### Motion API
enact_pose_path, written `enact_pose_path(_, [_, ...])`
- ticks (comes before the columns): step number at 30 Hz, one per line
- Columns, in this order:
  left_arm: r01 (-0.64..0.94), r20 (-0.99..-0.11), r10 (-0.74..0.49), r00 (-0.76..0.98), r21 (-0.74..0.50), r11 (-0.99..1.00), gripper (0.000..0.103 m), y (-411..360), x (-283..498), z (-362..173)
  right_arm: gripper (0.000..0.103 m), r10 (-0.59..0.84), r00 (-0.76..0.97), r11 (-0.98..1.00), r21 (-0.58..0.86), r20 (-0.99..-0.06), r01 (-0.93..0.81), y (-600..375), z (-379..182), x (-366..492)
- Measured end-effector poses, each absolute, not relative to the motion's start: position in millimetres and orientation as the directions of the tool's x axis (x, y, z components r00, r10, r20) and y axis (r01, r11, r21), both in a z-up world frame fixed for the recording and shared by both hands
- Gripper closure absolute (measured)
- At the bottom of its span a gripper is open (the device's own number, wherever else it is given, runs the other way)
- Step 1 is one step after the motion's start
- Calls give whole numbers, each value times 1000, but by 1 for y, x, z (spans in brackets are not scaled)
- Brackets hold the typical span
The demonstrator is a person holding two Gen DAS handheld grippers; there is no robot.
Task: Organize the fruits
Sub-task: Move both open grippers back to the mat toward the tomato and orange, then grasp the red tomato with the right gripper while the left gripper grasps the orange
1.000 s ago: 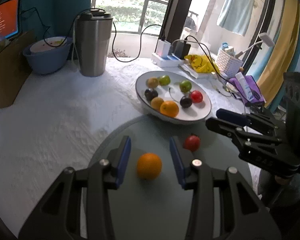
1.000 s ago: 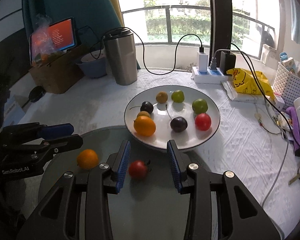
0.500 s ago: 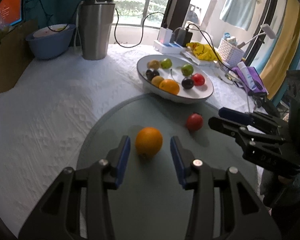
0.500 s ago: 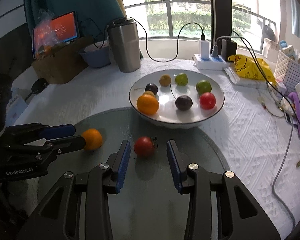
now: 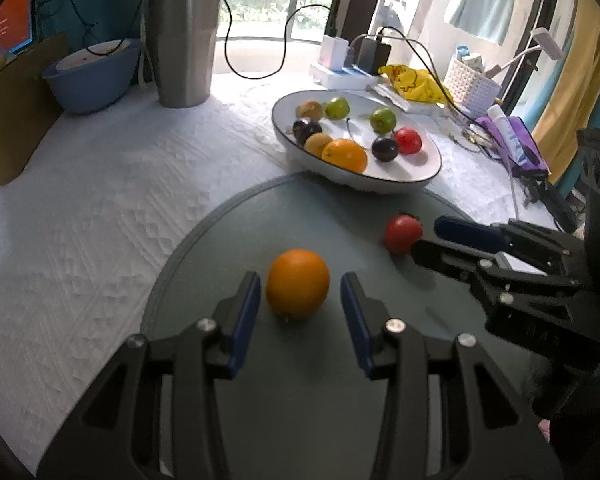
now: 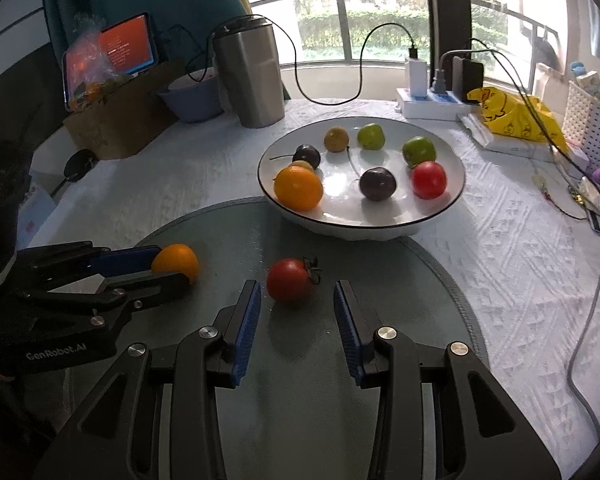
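An orange (image 5: 297, 294) lies on a round grey mat (image 5: 300, 400); it also shows in the right wrist view (image 6: 176, 261). My left gripper (image 5: 299, 286) is open, its fingertips on either side of the orange, not touching. A red tomato (image 6: 290, 284) lies on the same mat (image 6: 380, 432), also seen in the left wrist view (image 5: 402, 233). My right gripper (image 6: 297, 293) is open around the tomato's near side. A white bowl (image 6: 452, 196) behind the mat holds several fruits, among them an orange (image 6: 298, 187) and a red tomato (image 6: 429, 179).
A steel tumbler (image 6: 251, 74), a blue bowl (image 6: 192, 98) and a cardboard box with a phone (image 6: 112, 46) stand at the back left. A power strip (image 6: 428, 104), yellow bag (image 6: 516, 114), white basket (image 6: 592, 120) and cables lie at the right.
Both grippers have moved forward over the mat. The orange now sits between my left fingertips and the tomato between my right fingertips. Both stay open.
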State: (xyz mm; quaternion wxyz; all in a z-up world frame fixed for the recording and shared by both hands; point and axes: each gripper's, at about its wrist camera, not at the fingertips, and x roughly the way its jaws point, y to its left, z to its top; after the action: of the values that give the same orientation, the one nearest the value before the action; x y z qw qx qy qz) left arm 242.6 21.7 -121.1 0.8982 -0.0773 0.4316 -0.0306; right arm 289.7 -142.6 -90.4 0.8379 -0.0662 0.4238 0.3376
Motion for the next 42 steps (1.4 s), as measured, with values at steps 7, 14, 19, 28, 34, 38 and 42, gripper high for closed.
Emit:
enact_pose_path(7, [-9, -777, -113, 620, -151, 989, 60, 22, 250, -125, 63, 511, 381, 751, 185, -771, -634, -131, -98, 297])
enact_pose_path(14, [18, -774, -143, 617, -168, 986, 66, 20, 253, -128, 64, 505, 360, 746, 188, -784, -639, -123, -102, 305])
enact_pose_path(19, [43, -773, -146, 617, -152, 987, 69, 14, 252, -128, 74, 515, 353, 738, 194, -781, -647, -122, -100, 306])
enact_pose_path(28, [75, -766, -159, 623, -144, 987, 69, 1, 250, -119, 74, 526, 377, 742, 195, -762, -642, -135, -91, 302])
enact_pose_path(34, [101, -759, -173, 628, -141, 985, 69, -12, 253, -111, 74, 529, 410, 757, 196, -743, -623, -155, -82, 303])
enact_pose_path(38, [118, -757, -178, 629, -134, 984, 69, -22, 256, -106, 74, 526, 428, 767, 191, -735, -613, -167, -79, 306])
enact_pose_path(42, [122, -756, -171, 631, -121, 985, 69, -26, 261, -102, 74, 523, 448, 773, 182, -725, -608, -178, -73, 311])
